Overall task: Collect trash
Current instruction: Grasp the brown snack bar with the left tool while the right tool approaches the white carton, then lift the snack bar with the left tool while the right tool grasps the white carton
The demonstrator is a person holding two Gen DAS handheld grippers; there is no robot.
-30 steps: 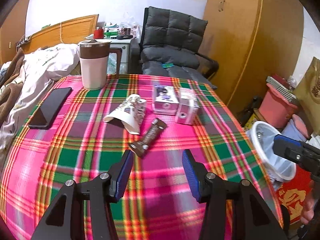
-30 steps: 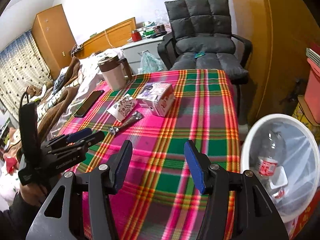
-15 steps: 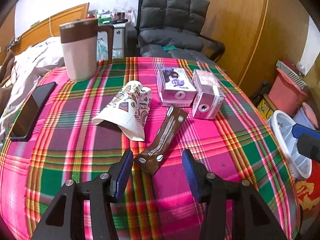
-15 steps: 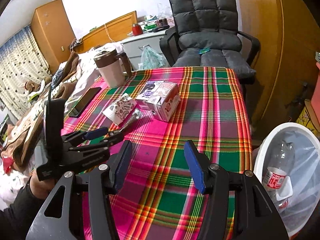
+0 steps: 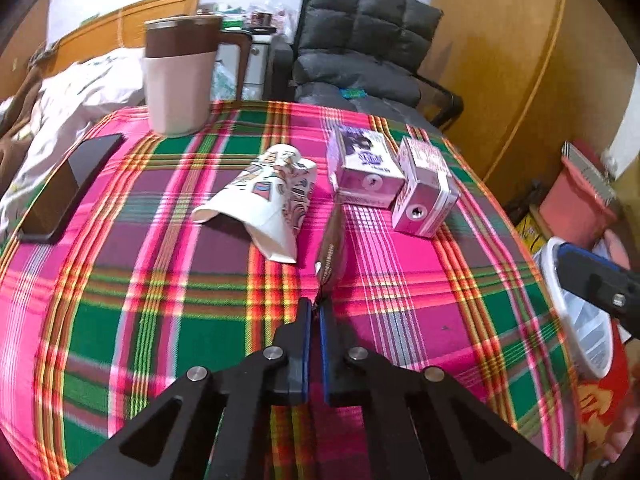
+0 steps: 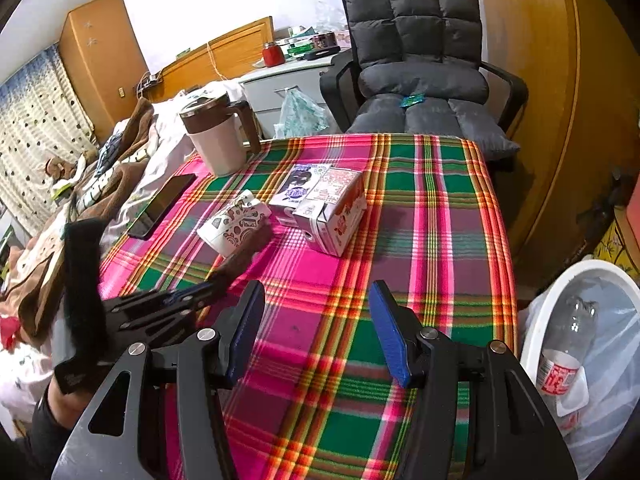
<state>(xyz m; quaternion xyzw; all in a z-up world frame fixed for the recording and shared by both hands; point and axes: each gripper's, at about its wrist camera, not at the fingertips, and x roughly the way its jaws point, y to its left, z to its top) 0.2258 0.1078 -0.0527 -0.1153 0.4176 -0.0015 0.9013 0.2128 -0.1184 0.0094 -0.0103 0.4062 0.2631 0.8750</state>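
- Left gripper [image 5: 314, 312] is pinched tight on the near end of the brown wrapper [image 5: 331, 248], right in the middle of the plaid surface [image 5: 160, 320]; the wrapper stands on edge, running away from the fingers.
- Right gripper [image 6: 316, 332] hangs over the near right part of the surface, spread wide with nothing between the pads.
- Trash count on the surface: one wrapper, one flattened paper cup [image 5: 264, 200] lying on its side just left of the wrapper, and two pink cartons [image 5: 364, 168] [image 5: 424, 188] side by side just beyond it, touching each other.
- Also there: one jug [image 5: 180, 80] near the far left corner and one phone [image 5: 68, 188] along the left edge.
- The near half of the surface is bare cloth, wide room in front of both grippers; the right strip beyond the cartons is bare too.
- Off the right edge, below the surface, sits one white bin [image 6: 560, 292] with a clear liner, and one plastic bottle [image 6: 564, 352] stands inside it.
- One grey chair [image 6: 420, 80] stands against the far edge; the bed [image 6: 120, 152] runs along the left edge.
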